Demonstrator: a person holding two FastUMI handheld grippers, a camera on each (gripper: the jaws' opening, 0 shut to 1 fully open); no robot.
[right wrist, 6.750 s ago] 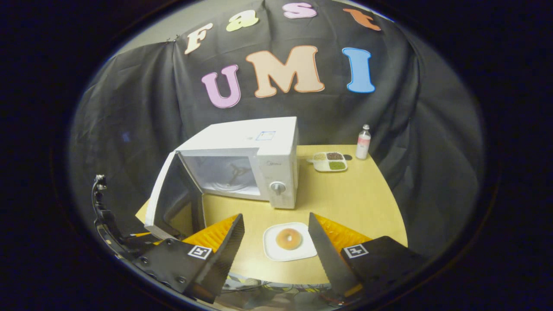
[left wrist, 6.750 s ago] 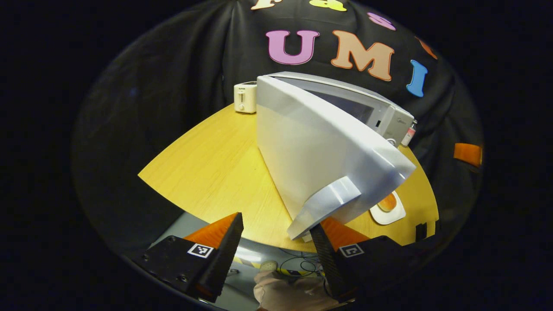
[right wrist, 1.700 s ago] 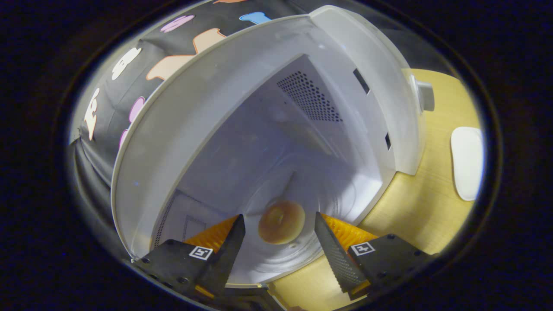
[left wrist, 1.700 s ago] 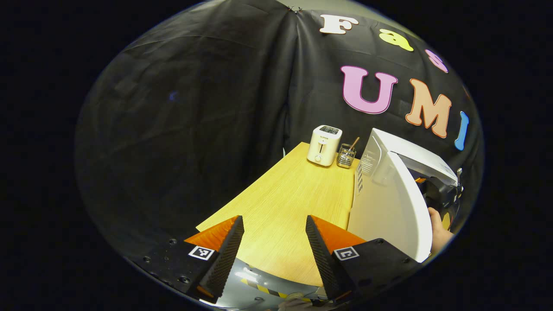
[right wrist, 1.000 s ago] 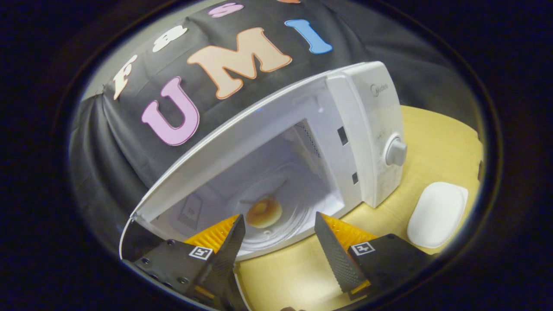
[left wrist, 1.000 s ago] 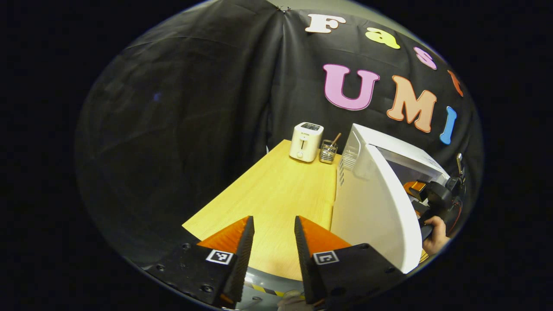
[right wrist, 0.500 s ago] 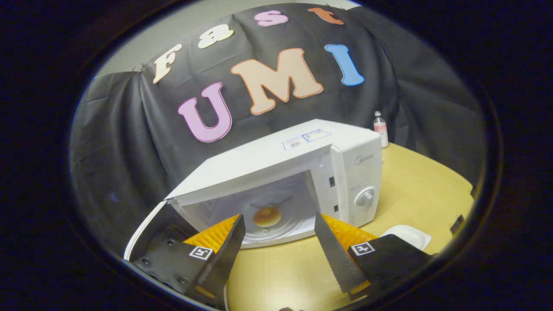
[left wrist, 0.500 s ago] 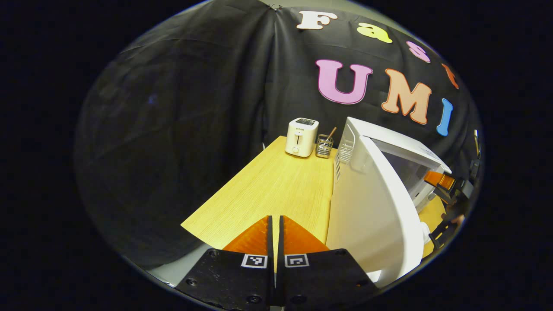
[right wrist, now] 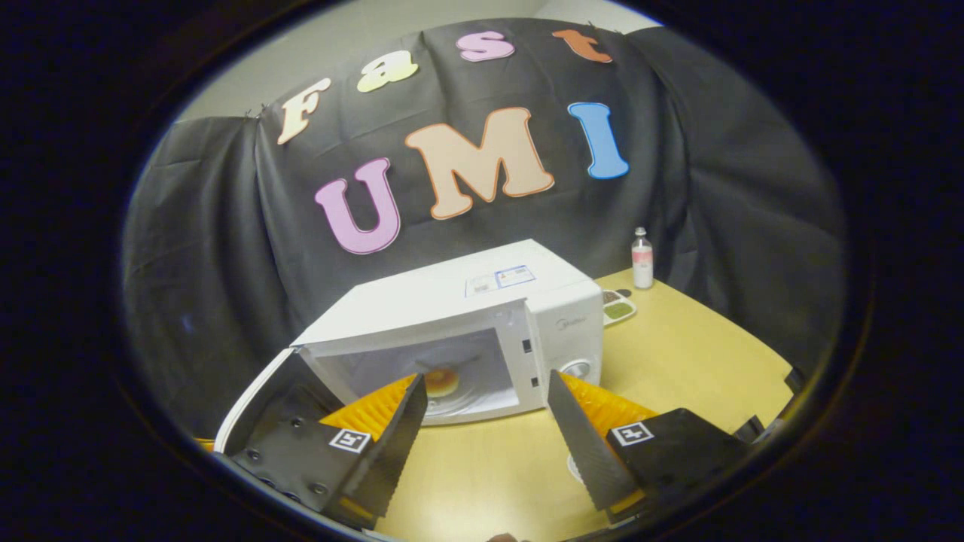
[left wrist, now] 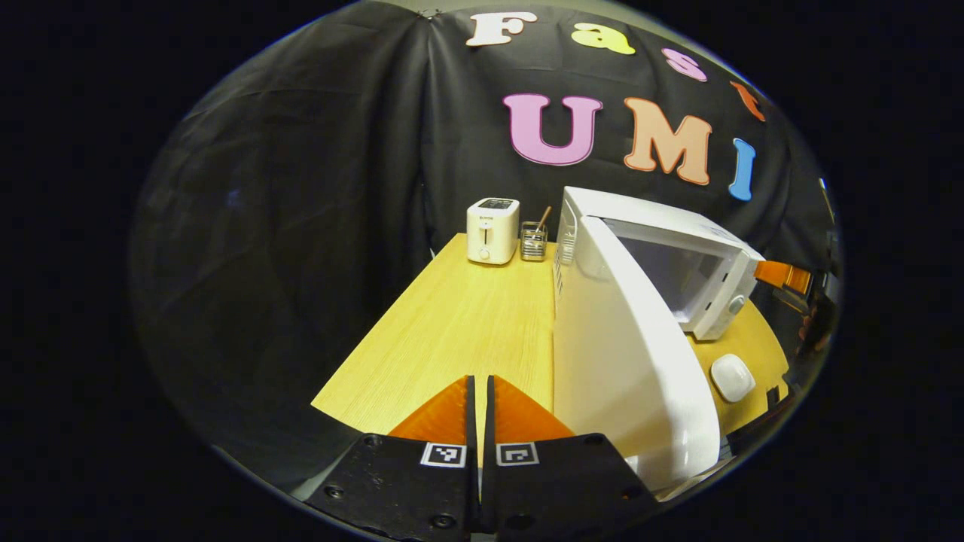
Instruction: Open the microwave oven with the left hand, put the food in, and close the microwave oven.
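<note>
The white microwave (right wrist: 482, 301) stands on the wooden table (right wrist: 678, 361) with its door (left wrist: 625, 361) swung wide open. A brown donut (right wrist: 442, 382) lies on the turntable inside the cavity. My right gripper (right wrist: 486, 406) is open and empty, held back in front of the oven opening. The other gripper's orange finger (left wrist: 783, 275) shows beyond the oven at the far right. My left gripper (left wrist: 480, 421) is shut with nothing between its fingers, just left of the door's outer face and near the table's front edge.
A white toaster (left wrist: 492, 230) and a small glass holder (left wrist: 533, 239) stand at the table's back left. An empty white plate (left wrist: 732, 376) lies in front of the oven. A bottle (right wrist: 642, 260) and a compartment tray (right wrist: 617, 307) sit behind the oven's right side.
My right gripper has drawn back out of the oven, leaving the donut inside. My left gripper's fingers have closed together and its view has turned toward the open door.
</note>
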